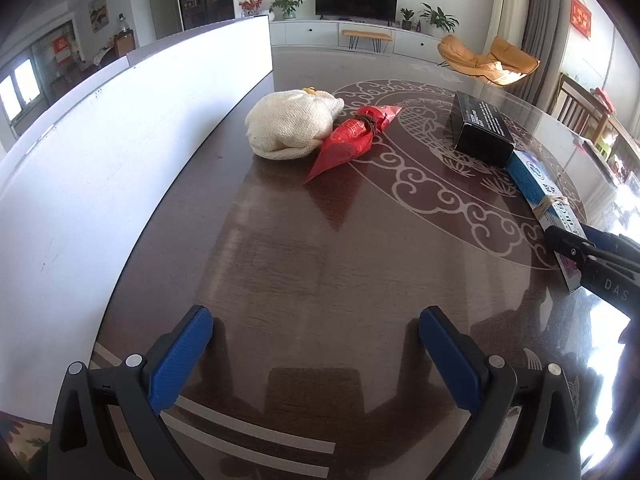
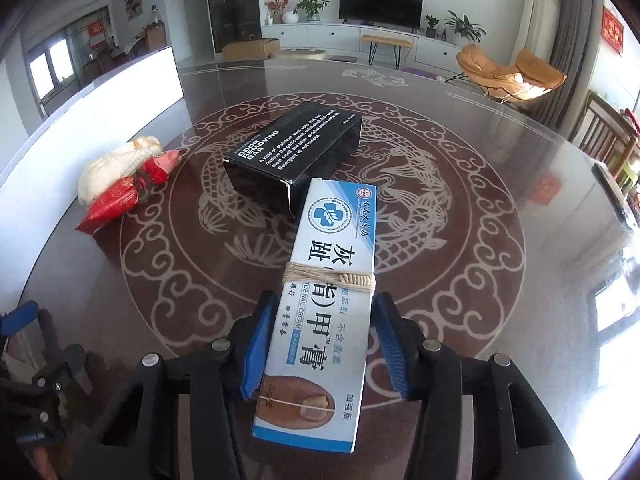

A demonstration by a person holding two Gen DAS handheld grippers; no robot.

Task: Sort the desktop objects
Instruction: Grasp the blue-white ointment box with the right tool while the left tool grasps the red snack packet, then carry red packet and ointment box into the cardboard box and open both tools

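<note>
Dark tabletop (image 2: 520, 184) carries four items, none visibly sorted. Right gripper (image 2: 325, 320) clamps the cream box (image 2: 332, 280); left gripper (image 1: 316, 328) stands wide, empty. Black box (image 2: 296, 148), pouch (image 1: 288, 124) and red packet (image 1: 352, 136) remain.

The left gripper (image 1: 316, 356) has 2 black plastic arms, each ending in a long blue finger (image 1: 180, 356) with a finely ribbed pad. Each arm carries 2 round silver pivot pins and a triangular cut-out near the bottom edge of the view. The right gripper (image 2: 326, 344) is built the same way: black angular arms, blue ribbed fingers (image 2: 258, 344), 4 silver pins in a row across its linkage. Seen from the left camera at the far right, its black body bears white raised lettering reading "DAS" and small dark screws.
</note>
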